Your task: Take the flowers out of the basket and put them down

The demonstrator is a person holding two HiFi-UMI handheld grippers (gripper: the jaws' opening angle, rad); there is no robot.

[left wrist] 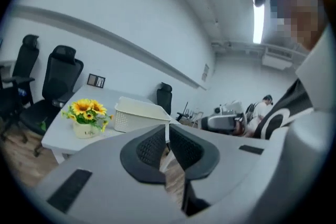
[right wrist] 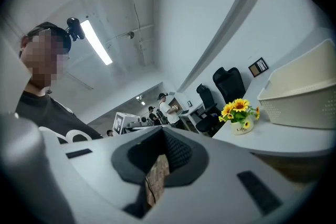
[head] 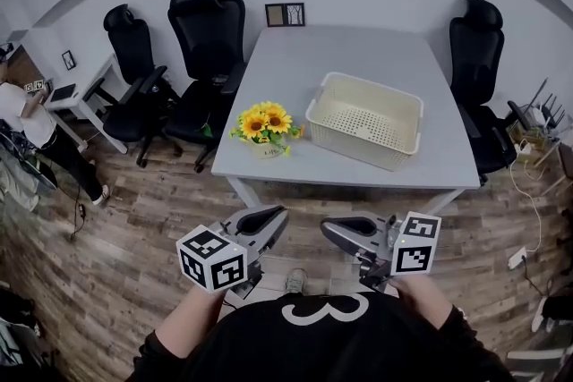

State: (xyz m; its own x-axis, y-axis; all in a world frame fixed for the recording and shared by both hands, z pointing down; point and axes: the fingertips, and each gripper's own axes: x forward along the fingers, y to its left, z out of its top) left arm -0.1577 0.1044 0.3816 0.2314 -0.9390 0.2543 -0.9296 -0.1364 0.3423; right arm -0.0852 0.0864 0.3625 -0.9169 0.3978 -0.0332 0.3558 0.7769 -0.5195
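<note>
Cream flower pot (right wrist: 243, 126), dark lettering illegible

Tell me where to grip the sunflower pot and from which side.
Grip the white pot across its round body, below the blooms. Come level from the near edge of the table: it stands upright there, with the basket apart on its right.

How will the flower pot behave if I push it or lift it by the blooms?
The pot looks small under a wide bunch of sunflowers, so it is probably top-heavy and may tip when pushed. The sunflowers likely flex, so a grip there would feel floppy. The pot's smooth round wall may be slippery.
</note>
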